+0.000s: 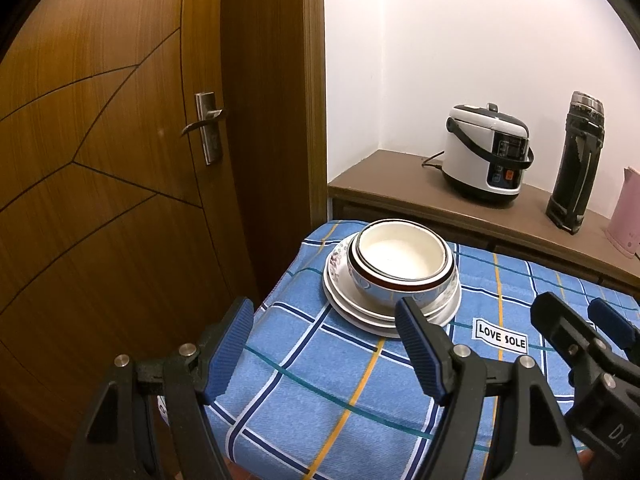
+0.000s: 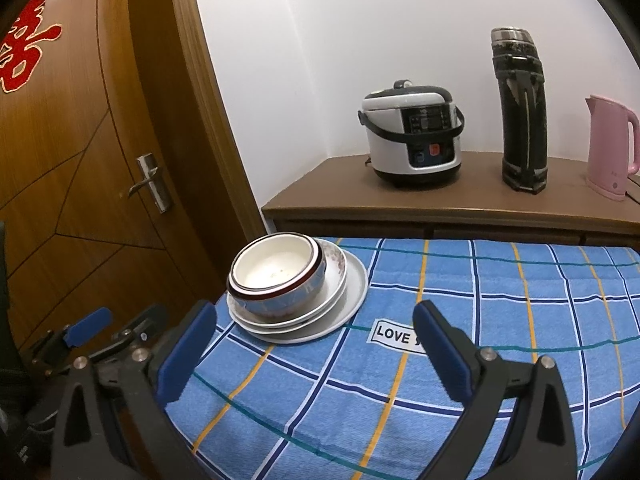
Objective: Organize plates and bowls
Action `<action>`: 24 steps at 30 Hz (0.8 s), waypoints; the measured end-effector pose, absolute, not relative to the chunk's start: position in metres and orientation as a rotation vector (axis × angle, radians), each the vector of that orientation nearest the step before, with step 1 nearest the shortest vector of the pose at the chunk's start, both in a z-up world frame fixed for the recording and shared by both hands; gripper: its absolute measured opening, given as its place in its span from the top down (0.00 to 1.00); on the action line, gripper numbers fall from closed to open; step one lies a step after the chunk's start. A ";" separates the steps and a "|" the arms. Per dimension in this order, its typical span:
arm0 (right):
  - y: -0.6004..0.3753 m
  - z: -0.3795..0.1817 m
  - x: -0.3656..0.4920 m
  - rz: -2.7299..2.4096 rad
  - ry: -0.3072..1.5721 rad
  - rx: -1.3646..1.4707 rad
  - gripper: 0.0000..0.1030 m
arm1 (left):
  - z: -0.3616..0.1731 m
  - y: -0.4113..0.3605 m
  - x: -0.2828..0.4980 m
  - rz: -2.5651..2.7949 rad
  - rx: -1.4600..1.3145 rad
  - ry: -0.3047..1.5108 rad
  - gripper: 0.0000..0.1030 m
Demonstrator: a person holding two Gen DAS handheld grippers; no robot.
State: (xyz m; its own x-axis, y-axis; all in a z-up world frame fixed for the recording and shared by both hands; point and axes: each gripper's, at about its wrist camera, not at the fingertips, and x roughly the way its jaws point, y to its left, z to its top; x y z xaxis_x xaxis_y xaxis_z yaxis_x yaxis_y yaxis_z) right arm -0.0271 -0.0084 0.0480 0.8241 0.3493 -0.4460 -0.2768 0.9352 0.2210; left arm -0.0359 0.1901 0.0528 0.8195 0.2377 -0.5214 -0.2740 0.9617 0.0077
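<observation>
We list first the wooden door, closed at the left of both views, then the table under its blue checked cloth, whose near-left corner falls away beside the door. Behind the table stands a brown sideboard bearing a rice cooker, a tall dark flask and a pink kettle, all well apart from the crockery. The task's things sit at the cloth's far-left corner: a stack of plates with nested bowls on top, the bowls off-centre toward the door side. Our left gripper hovers just short of the stack, jaws apart and empty; our right gripper hangs likewise, jaws apart, nothing between them. We judge the risks thus: the stack lies near the table's left and far edges, so a push from the right could slide it off toward the door; lifting the bowls by one rim could tilt the off-centre nest. Open room lies across the cloth to the right, bare but for a "LOVE SOLE" label.
</observation>
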 end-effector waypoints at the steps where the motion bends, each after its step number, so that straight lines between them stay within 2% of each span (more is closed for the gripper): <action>1: -0.009 0.048 -0.027 0.334 0.503 0.152 0.02 | 0.053 0.190 -0.036 0.273 -0.067 0.547 0.27; 24: -0.015 0.051 -0.025 0.333 0.492 0.157 0.02 | 0.052 0.186 -0.031 0.285 -0.057 0.552 0.27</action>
State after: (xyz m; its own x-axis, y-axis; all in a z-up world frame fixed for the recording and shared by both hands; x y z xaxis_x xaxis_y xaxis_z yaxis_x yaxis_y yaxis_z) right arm -0.0253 -0.0148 0.0509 0.8289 0.3502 -0.4361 -0.2752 0.9342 0.2270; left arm -0.0309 0.1859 0.0525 0.8132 0.2516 -0.5249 -0.2821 0.9591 0.0226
